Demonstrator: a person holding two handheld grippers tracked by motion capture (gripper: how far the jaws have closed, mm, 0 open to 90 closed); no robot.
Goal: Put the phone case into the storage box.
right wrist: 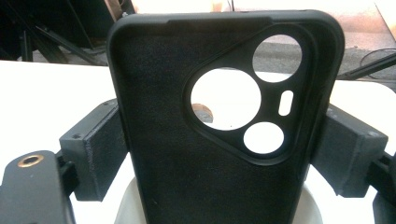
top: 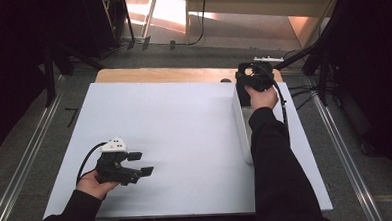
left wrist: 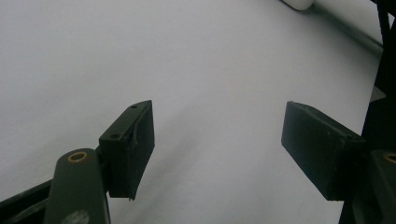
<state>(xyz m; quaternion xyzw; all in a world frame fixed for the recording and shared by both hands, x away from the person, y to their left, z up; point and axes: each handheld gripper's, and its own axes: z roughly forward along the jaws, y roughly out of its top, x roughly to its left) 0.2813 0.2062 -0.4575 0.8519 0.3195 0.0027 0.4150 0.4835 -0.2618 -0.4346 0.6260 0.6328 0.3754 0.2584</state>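
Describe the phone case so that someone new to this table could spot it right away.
Start at the white table and go to its far right corner, where the right tool hangs over a long white box. The phone case stands upright between that tool's pads. It is matte black, with a triangular camera panel cut by three round holes and one small slot.

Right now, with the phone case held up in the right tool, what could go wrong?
1. The right tool pinches the case only by its side edges; the soft case may bend and slip out.
2. It hangs over a white box near the table edge; a drop could miss the box.
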